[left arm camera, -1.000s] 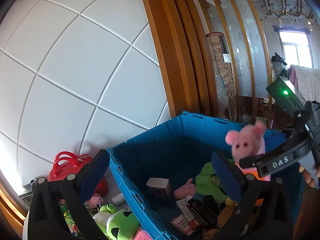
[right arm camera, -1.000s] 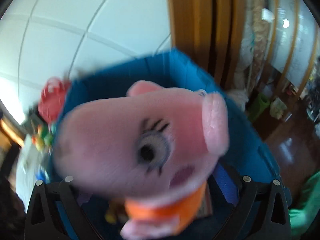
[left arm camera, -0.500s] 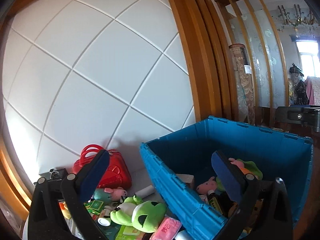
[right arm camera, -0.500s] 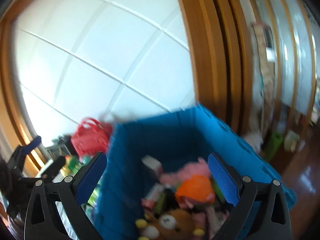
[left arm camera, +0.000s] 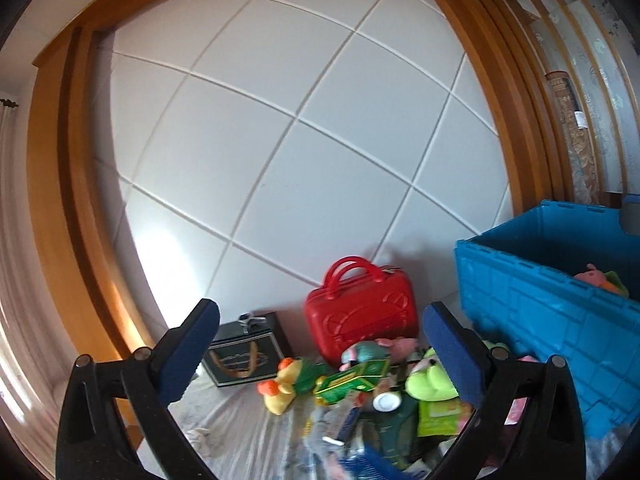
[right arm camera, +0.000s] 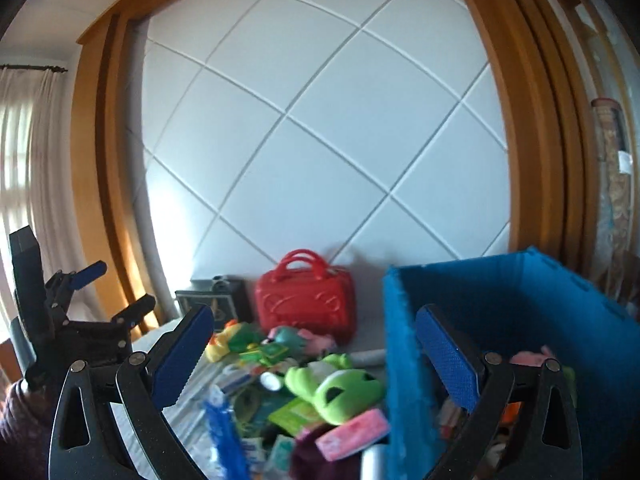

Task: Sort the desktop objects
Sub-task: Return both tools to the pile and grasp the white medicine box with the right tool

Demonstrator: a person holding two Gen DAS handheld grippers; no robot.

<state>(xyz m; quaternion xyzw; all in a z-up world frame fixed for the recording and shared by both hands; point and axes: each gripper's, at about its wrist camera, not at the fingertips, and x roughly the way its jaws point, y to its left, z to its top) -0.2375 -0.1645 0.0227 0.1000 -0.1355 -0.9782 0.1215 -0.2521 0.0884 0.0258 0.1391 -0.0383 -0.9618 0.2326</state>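
White diagonal-tiled wall, curved wooden frame, curtained window left

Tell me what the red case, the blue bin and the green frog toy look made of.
Red case: glossy hard plastic, moulded relief and handles. Blue bin: rigid matte plastic, ribbed grid walls. Green frog toy: soft plush fabric, rounded and fuzzy, though blurred.

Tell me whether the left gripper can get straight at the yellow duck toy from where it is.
Probably yes. The left gripper is open and empty, and the yellow duck toy lies on top at the pile's near left edge, nothing covering it.
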